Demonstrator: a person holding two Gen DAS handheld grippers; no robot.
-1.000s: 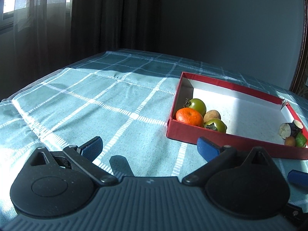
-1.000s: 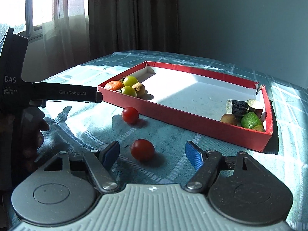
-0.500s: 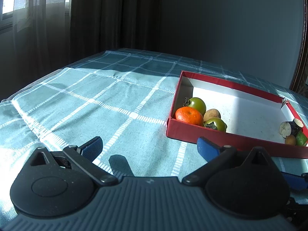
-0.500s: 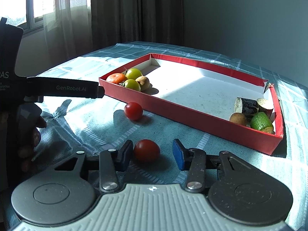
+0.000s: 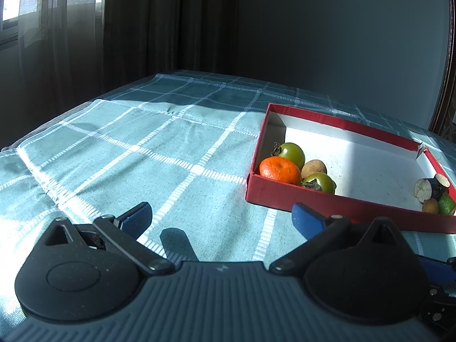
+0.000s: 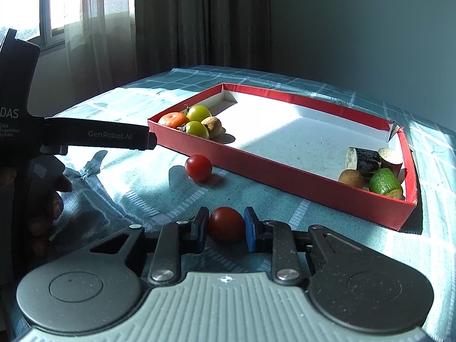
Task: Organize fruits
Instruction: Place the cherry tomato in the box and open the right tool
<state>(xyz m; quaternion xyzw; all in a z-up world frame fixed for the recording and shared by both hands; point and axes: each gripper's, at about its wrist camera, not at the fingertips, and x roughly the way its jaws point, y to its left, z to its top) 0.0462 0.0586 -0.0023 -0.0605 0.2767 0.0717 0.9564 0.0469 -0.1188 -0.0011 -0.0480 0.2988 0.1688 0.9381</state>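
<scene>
On the checked table (image 6: 142, 193), my right claw (image 6: 225, 225) has just closed on a red tomato (image 6: 226, 223) near the box (image 6: 285, 176), while my left claw (image 5: 221, 216) gapes empty.

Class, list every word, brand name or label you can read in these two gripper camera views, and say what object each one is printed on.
"GenRobot.AI": on the black finger of the left gripper, as the right wrist view shows it.
"DAS": on that gripper's black body; the picture's edge may cut off a letter before it.
"Data Acquisition System": small print under it, partly cut off at the edge.
The red box, the fruits and the tablecloth carry no text.
</scene>
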